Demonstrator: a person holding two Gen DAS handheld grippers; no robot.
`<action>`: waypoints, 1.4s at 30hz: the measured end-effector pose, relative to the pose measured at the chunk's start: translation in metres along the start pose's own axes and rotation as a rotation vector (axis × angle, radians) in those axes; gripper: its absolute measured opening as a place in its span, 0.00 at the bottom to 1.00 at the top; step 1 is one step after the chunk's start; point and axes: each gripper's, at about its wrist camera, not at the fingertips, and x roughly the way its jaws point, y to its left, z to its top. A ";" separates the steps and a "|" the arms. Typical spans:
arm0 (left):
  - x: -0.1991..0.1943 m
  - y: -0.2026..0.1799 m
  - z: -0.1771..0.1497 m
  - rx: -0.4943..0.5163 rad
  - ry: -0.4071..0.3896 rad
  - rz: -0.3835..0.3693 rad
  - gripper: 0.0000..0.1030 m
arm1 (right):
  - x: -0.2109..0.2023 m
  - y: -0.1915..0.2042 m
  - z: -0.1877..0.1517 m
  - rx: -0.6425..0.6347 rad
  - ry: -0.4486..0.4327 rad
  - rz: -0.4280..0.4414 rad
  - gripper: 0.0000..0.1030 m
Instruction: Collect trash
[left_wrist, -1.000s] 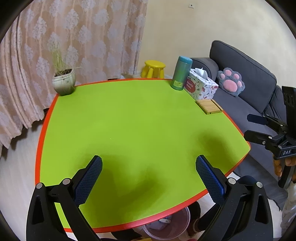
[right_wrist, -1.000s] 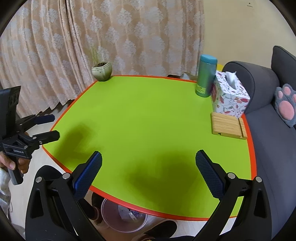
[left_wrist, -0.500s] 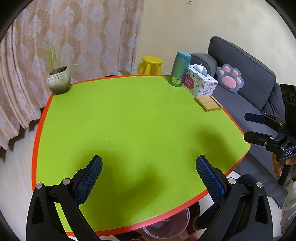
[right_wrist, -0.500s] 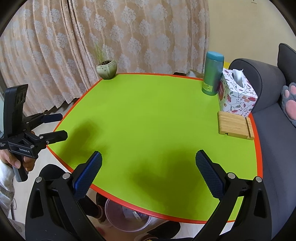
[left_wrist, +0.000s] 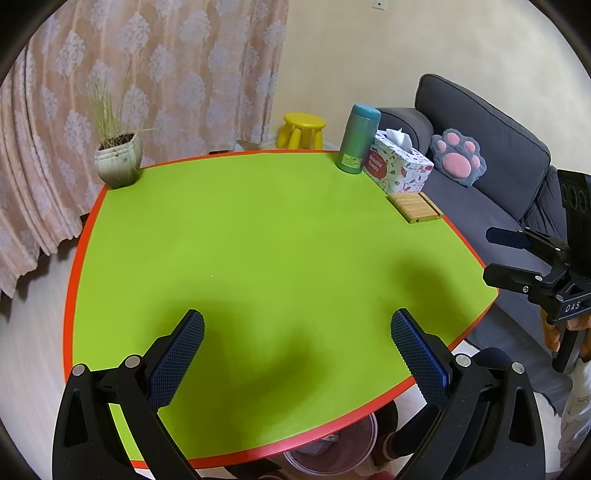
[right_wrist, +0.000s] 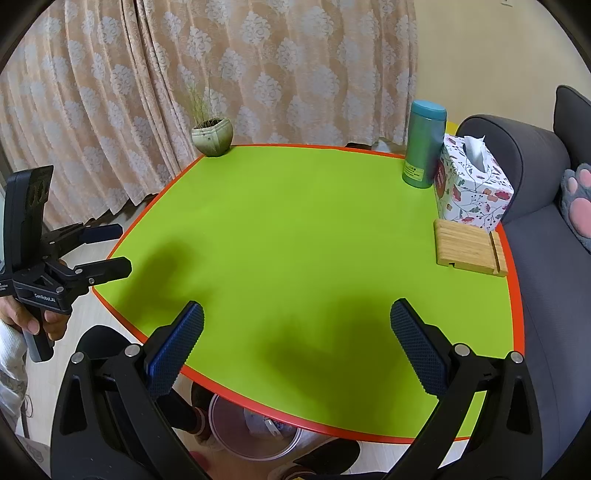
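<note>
- Left gripper: fingers spread wide, empty, above the near edge of the green tabletop
- Right gripper: fingers spread wide, empty, above the same edge
- Bin: clear, on the floor under the tabletop at 6 o'clock, some trash inside
- Plant pot: far corner, 11 o'clock
- Bottle, tissue box, wooden stand: right edge, 1 to 3 o'clock, bottle just beside box
</note>
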 end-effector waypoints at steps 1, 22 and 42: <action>0.000 0.000 0.000 0.000 -0.001 0.000 0.94 | 0.000 0.000 0.000 0.000 0.000 0.001 0.96; -0.002 -0.001 0.001 0.009 -0.002 0.004 0.94 | -0.002 0.004 0.000 -0.001 0.002 0.004 0.96; -0.002 -0.003 0.001 0.011 -0.002 0.003 0.94 | -0.002 0.005 -0.002 -0.001 0.003 0.004 0.96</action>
